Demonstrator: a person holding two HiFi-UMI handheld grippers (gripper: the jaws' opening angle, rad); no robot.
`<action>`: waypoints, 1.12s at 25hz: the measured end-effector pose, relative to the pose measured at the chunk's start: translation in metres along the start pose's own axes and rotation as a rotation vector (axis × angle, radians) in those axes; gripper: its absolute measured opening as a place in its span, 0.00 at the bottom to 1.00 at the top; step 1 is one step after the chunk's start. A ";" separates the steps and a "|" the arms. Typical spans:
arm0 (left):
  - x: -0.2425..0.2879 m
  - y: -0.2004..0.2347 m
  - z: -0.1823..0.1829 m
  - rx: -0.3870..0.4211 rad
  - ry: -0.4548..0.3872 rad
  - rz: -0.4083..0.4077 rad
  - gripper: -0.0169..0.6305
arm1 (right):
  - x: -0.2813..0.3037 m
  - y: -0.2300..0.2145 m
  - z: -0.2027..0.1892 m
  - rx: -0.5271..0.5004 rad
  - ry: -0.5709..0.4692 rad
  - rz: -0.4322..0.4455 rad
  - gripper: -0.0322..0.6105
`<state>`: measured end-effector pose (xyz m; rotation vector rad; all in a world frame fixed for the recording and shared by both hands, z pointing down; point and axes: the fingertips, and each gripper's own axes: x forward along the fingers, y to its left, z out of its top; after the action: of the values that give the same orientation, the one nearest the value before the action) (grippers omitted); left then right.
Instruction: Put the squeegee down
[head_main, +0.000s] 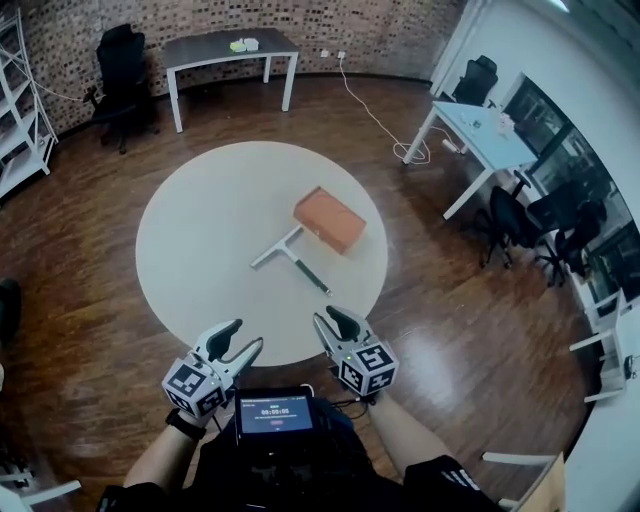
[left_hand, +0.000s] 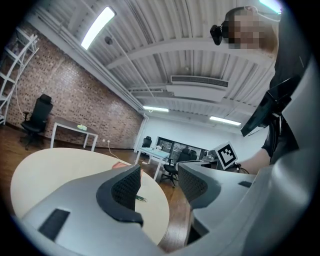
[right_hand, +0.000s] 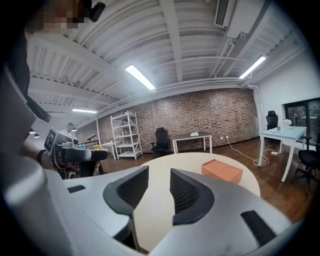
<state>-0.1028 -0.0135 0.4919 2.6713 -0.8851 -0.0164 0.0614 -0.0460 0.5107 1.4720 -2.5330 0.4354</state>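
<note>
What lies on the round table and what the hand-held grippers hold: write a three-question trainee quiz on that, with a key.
1. True or false: the squeegee lies on the round table.
2. The left hand-held gripper holds: A the squeegee; B a cloth; C nothing.
3. What colour is the box beside the squeegee?
Key: 1 true; 2 C; 3 orange.

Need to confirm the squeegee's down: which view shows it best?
Head view: the whole squeegee lies flat on the round table, beside the orange block. Left gripper view shows only its green handle tip; right gripper view doesn't show it.
</note>
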 end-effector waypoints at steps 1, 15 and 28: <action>-0.002 -0.004 -0.001 0.000 0.003 -0.005 0.40 | -0.006 0.002 -0.002 0.012 0.000 -0.004 0.32; -0.012 -0.040 -0.013 0.022 0.027 -0.013 0.40 | -0.058 0.011 -0.021 0.049 0.012 -0.009 0.26; -0.013 -0.052 -0.010 0.025 0.013 0.022 0.40 | -0.059 0.020 -0.015 0.034 0.011 0.059 0.26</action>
<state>-0.0817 0.0367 0.4842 2.6809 -0.9168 0.0169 0.0732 0.0160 0.5039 1.4059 -2.5779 0.4968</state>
